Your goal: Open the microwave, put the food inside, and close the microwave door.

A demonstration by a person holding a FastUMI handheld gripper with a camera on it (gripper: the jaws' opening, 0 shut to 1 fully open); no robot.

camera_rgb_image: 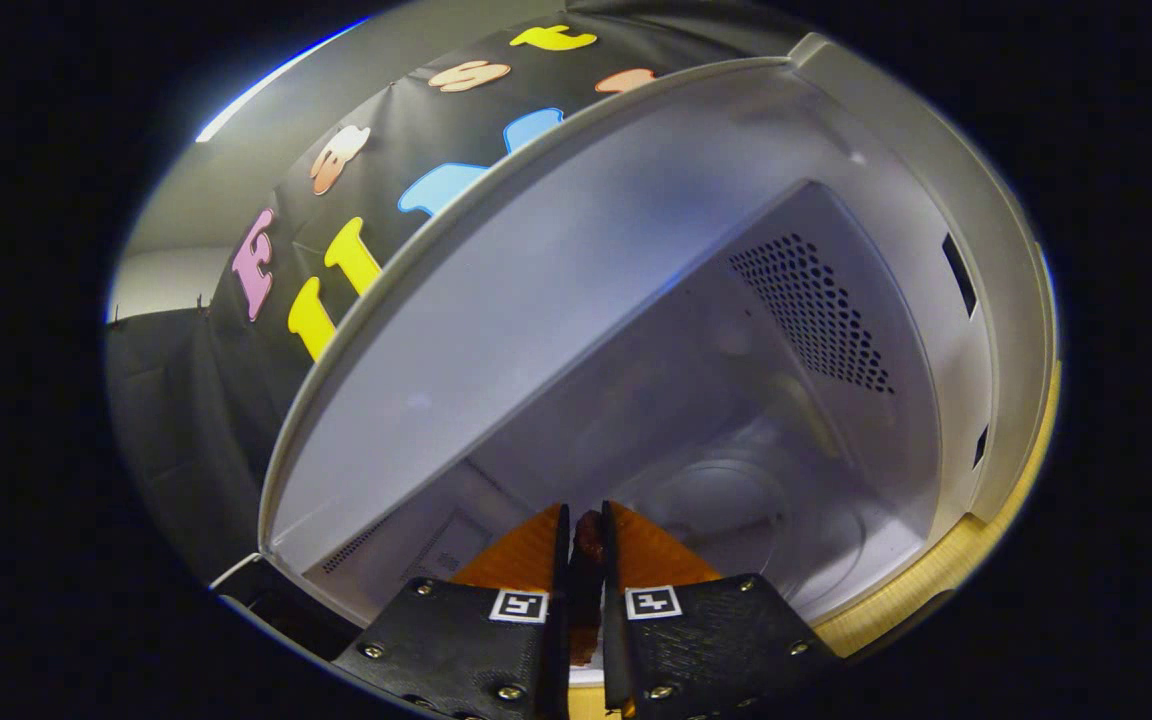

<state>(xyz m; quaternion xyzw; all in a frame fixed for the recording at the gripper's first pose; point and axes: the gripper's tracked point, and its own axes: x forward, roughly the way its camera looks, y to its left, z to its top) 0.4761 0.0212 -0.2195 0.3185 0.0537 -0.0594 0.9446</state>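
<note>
Pinching the dark food (588,545) between nearly closed fingers, the gripper (584,520) faces the open microwave (916,250), its glass turntable (736,500) just ahead, slightly right

Microwave (636,330): door open, pale grey cavity fully exposed, view tilted. Perforated vent panel (816,310) on one side wall; glass turntable (736,500) on cavity floor. Food (588,545): small dark brown piece, pinched between the gripper (584,530) fingers at the cavity mouth, short of the turntable.

Tongs (584,545) with screws, square markers
</note>
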